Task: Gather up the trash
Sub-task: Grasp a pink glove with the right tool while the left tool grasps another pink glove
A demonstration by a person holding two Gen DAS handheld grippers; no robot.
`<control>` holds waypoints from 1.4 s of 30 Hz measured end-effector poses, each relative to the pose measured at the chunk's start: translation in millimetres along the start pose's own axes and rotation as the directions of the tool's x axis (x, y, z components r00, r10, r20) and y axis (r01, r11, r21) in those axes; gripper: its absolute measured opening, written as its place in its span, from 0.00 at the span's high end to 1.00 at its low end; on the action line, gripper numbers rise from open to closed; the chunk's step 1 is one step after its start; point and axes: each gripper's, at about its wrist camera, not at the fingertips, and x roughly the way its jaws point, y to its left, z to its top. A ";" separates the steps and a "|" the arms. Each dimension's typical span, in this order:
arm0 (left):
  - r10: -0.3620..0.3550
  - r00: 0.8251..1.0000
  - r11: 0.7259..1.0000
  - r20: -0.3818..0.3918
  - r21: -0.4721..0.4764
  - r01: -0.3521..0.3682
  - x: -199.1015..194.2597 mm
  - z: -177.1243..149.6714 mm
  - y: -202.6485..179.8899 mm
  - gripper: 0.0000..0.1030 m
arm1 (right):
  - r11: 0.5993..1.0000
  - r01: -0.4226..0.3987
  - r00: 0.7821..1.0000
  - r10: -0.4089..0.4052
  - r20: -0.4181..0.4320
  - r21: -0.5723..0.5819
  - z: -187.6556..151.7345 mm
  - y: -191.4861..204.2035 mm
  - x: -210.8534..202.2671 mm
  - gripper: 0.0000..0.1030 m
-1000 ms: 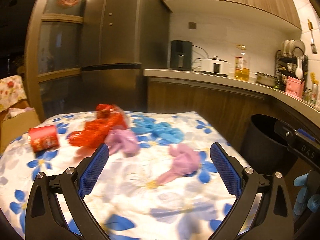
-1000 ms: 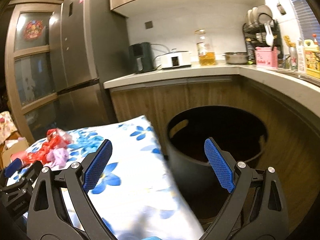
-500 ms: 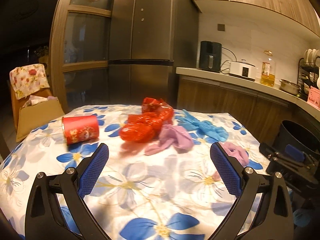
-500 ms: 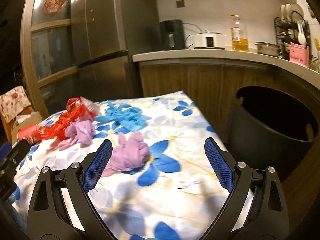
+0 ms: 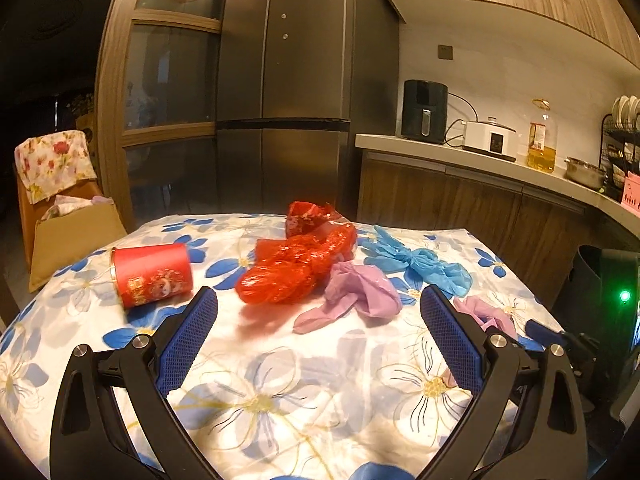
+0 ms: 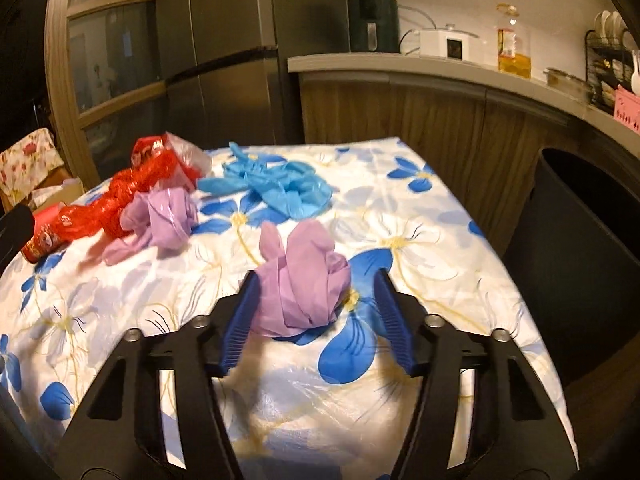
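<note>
- So a second ago the right claw (image 6: pixel 316 312) was staring straight into the black trash bin (image 6: pixel 592 248) with its jaws spread wide; now it has swung over the flowered worktop (image 6: pixel 420 216) and come down around a crumpled purple glove (image 6: pixel 300 280).
- Its jaws are closing right now, with the glove sitting between them. The left pad looks like it's touching the plastic, while the right pad has a sliver of gap (hard to be sure through the fisheye), so I wouldn't call it a grip yet.
- The left claw (image 5: pixel 320 340) has drifted too: it used to face that same glove, and now it looks at the middle of the pile. It's spread apart with nothing in it, hovering over the cloth.
- What's left on the worktop from the left camera: a red paper cup (image 5: pixel 150 274) on its side, a red plastic bag (image 5: pixel 296 264), a second purple glove (image 5: pixel 360 292) just beside the bag, and blue gloves (image 5: pixel 416 260) behind it.
- My read: this is pick number whatever, and the bin is right off the worktop's edge to the right, so it's a short carry once the squeeze finishes.
- Thin floppy plastic can slip out of a half-closed pinch (I'd wait for the full clamp before lifting).
</note>
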 end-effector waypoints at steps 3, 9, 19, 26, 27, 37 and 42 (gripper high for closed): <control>-0.013 1.000 1.000 -0.019 0.008 0.013 9.7 -0.2 -6.4 0.06 | 1.000 -0.023 1.000 0.023 -0.013 0.009 -1.2 -2.8 3.3 0.74; -0.030 0.998 0.999 -0.050 0.029 0.031 27.4 1.0 -25.1 0.09 | 0.992 -0.049 0.996 0.040 0.076 0.119 2.0 -24.0 -19.4 0.89; -0.012 0.988 0.999 -0.156 0.047 0.019 77.3 0.7 -61.7 0.30 | 0.993 -0.030 0.982 0.008 0.191 0.111 7.3 -38.0 -55.7 0.91; 0.014 0.960 0.999 -0.281 0.054 0.001 109.1 -9.5 -66.8 0.73 | 0.993 -0.020 0.980 -0.003 0.200 0.113 7.4 -46.6 -63.3 0.91; 0.012 0.957 0.999 -0.291 0.048 0.002 111.3 -10.1 -65.6 0.80 | 0.994 -0.018 0.980 -0.005 0.200 0.112 7.0 -47.5 -64.3 0.91; -0.059 0.969 0.998 -0.240 -0.020 0.056 85.2 -9.3 -50.9 0.99 | 0.995 -0.023 0.975 0.002 0.222 0.093 7.6 -47.0 -79.9 0.92; -0.098 0.981 0.995 -0.169 -0.047 0.091 35.9 -8.7 -40.7 0.99 | 0.996 -0.039 0.971 0.019 0.238 0.082 8.2 -46.3 -90.4 0.92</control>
